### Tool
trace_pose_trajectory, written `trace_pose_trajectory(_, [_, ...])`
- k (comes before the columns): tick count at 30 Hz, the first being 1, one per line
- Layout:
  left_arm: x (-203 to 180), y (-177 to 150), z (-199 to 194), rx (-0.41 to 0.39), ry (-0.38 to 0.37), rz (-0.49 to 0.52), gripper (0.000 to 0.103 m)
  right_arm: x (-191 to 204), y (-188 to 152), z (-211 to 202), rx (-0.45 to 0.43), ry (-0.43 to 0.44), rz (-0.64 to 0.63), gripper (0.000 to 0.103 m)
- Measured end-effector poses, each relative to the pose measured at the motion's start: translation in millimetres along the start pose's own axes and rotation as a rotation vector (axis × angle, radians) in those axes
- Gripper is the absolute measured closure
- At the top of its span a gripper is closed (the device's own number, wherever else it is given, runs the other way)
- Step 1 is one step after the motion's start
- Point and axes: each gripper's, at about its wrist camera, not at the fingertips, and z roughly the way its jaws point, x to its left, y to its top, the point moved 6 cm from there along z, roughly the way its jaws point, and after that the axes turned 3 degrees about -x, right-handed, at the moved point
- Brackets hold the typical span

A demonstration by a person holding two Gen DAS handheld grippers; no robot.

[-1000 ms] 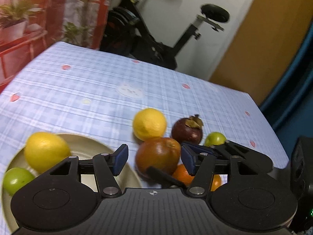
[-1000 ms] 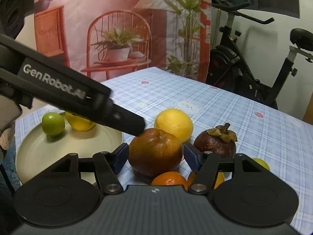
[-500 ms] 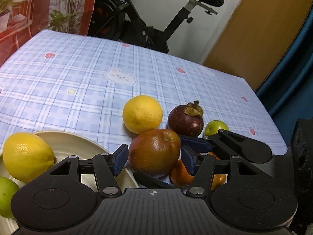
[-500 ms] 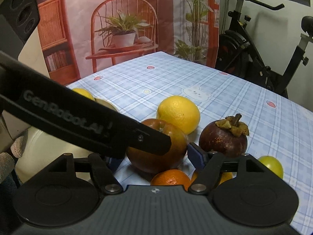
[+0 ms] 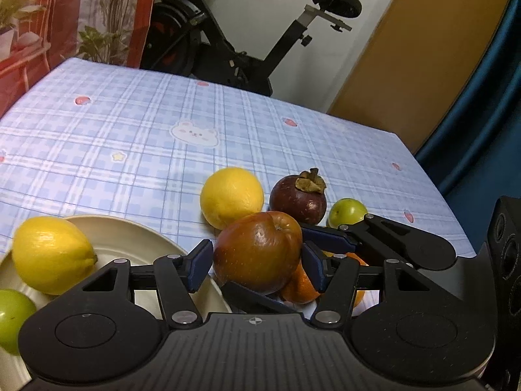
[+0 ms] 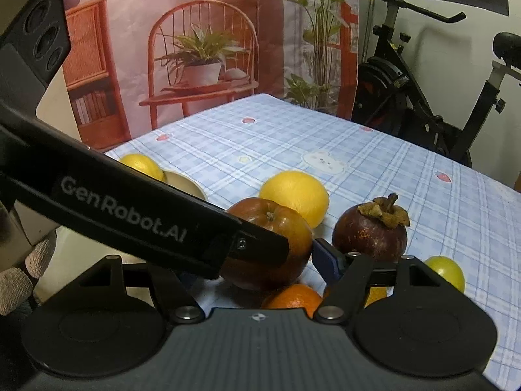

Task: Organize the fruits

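Observation:
A red-brown apple (image 5: 259, 252) sits on the checked cloth between the fingers of both grippers. My left gripper (image 5: 257, 260) is open around it; its pads stand just off the apple's sides. My right gripper (image 6: 270, 254) is also open around the apple (image 6: 276, 228); its left finger is hidden behind the left gripper's body. A cream plate (image 5: 130, 238) at the left holds a lemon (image 5: 52, 254) and a green fruit (image 5: 13, 319). A yellow orange (image 5: 231, 197), a mangosteen (image 5: 298, 195), a green fruit (image 5: 346, 211) and oranges (image 5: 299, 286) lie close by.
The table's far and right edges (image 5: 423, 176) drop off toward an exercise bike (image 5: 234, 42) and a brown door. A printed backdrop (image 6: 195, 49) hangs behind the table's left side. The left gripper's body (image 6: 130, 208) crosses the right wrist view.
Both grippers have moved closer in around the apple, and the left gripper has swung right, away from the plate. Neither has closed.

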Motion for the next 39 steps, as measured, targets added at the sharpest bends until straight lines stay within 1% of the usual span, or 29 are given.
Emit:
trace_pose_trajectory(3, [-1, -1, -14, -0.018, 0.017, 0.008, 0.041, 7, 6, -6, -0.013, 0.014, -0.002, 0.031])
trace_pose_trajectory(5, [2, -4, -26, -0.031, 0.032, -0.012, 0.041, 13, 10, -10, -0.021, 0.041, 0.009, 0.031])
trace_pose_trajectory(8, [10, -13, -42, -0.038, 0.061, -0.054, 0.041, 28, 14, -14, -0.027, 0.086, -0.004, 0.031])
trace_pose_trajectory(11, [24, -29, -55, -0.031, 0.09, -0.12, 0.041, 44, 15, -13, -0.025, 0.137, -0.008, 0.031])
trace_pose_trajectory(16, [48, -47, -62, 0.005, 0.135, -0.18, 0.041, 78, 5, 2, 0.03, 0.198, -0.069, 0.032])
trace_pose_trajectory(22, [62, -53, -80, -0.009, 0.168, -0.225, 0.041, 96, 3, 10, 0.052, 0.239, -0.085, 0.032])
trace_pose_trajectory(28, [76, -70, -105, -0.013, 0.243, -0.273, 0.041, 121, -1, 17, 0.066, 0.326, -0.142, 0.032])
trace_pose_trajectory(34, [90, -72, -116, -0.032, 0.315, -0.301, 0.041, 139, 0, 29, 0.051, 0.394, -0.192, 0.032])
trace_pose_trajectory(39, [96, -71, -116, -0.048, 0.359, -0.322, 0.041, 152, 1, 38, 0.04, 0.422, -0.24, 0.032])
